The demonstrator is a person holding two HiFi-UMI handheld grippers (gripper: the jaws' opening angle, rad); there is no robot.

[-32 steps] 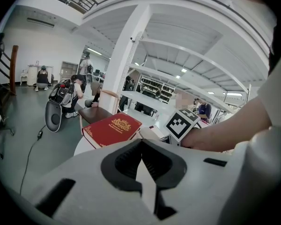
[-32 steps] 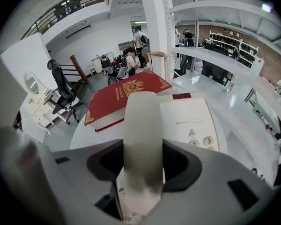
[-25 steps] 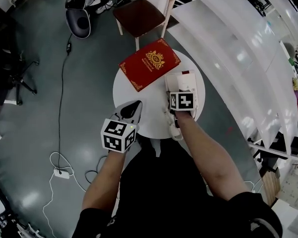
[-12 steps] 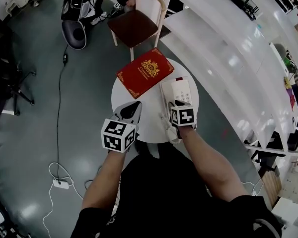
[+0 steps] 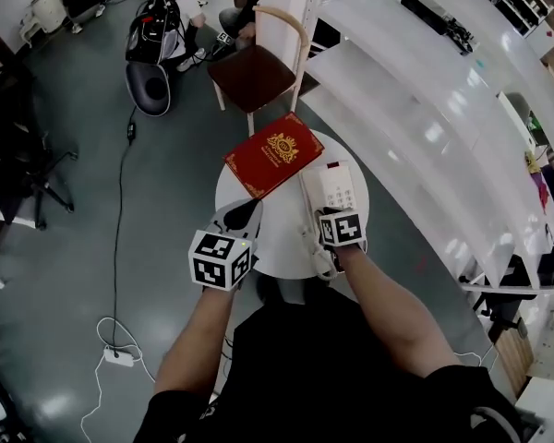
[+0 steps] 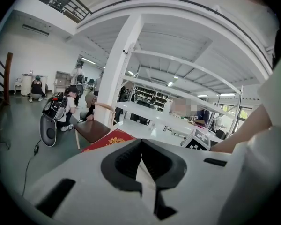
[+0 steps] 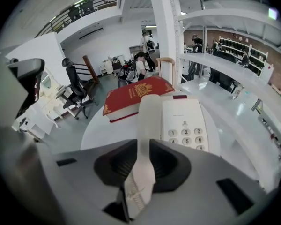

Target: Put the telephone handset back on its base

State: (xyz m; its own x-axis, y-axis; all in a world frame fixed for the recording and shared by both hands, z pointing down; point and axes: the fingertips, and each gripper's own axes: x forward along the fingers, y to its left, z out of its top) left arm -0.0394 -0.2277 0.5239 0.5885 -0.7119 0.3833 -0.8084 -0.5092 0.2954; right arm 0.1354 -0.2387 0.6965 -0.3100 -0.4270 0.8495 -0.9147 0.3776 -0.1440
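The person's two forearms reach forward over a round white table (image 5: 279, 247), one gripper in each hand.

Left gripper (image 5: 246, 210): it hangs above the near-left part of the table. Its jaws are clenched, the tips meeting, and they hold nothing.

Right gripper (image 7: 140, 146): it points steeply down at the near-right part of the table. Its jaws have just been closing, and both pads now press on the sides of the white handset (image 7: 146, 121), which they grasp near its closer end. A coiled cord (image 7: 133, 191) shows just below the grip.

Handset position: it runs away from the gripper along the left side of the base (image 7: 187, 121), directly beside the keypad. Its far end lies over the base's left portion; its near end stays in the jaws. Whether it sits fully in the cradle cannot be determined.

Beyond the base, a red book (image 5: 272, 152) with gold ornament lies flat on the far-left part of the table, one corner past the rim.

Behind the table stands a wooden chair (image 5: 256, 67) with a brown seat. White shelves (image 5: 415, 90) run along the right side. A black cable (image 5: 120, 183) trails over the grey floor at the left.
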